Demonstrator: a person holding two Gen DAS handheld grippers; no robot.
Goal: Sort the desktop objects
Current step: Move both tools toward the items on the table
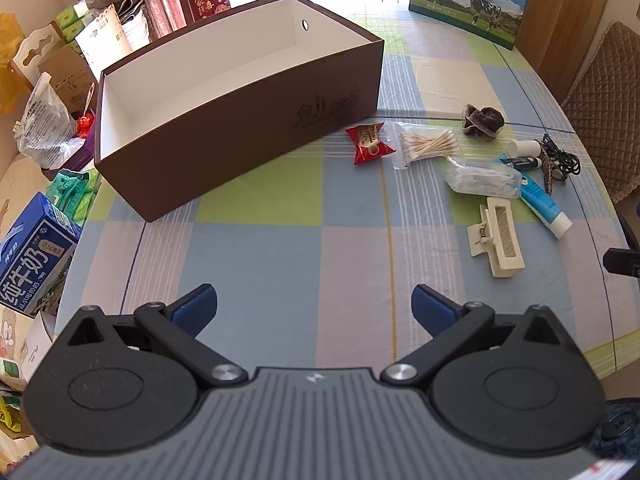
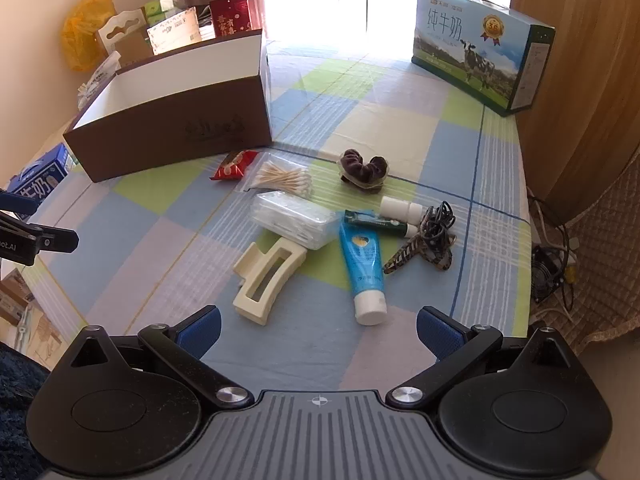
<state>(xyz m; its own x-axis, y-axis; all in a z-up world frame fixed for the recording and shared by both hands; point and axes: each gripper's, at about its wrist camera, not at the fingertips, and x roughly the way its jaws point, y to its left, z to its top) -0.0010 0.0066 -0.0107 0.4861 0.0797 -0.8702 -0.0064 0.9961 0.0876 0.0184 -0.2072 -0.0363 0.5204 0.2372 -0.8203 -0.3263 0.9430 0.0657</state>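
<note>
An empty brown box (image 1: 240, 136) (image 2: 172, 136) with a white inside stands on the checked tablecloth. To its right lie a red snack packet (image 1: 370, 142) (image 2: 232, 165), a bag of cotton swabs (image 1: 426, 145) (image 2: 282, 178), a dark scrunchie (image 2: 364, 168), a clear plastic case (image 2: 292, 220), a cream hair claw (image 1: 498, 240) (image 2: 266, 280), a blue tube (image 2: 364, 272), a green stick (image 2: 374, 222), a small white bottle (image 2: 400, 207), a patterned clip and a black cord (image 2: 438, 226). My left gripper (image 1: 314, 308) is open over bare cloth. My right gripper (image 2: 318, 330) is open just short of the claw and tube.
A milk carton case (image 2: 480, 48) stands at the far right of the table. Bags, boxes and cartons crowd the left beyond the table edge (image 1: 36, 252). A quilted chair (image 1: 600, 112) and floor cables (image 2: 556, 256) sit off the right edge.
</note>
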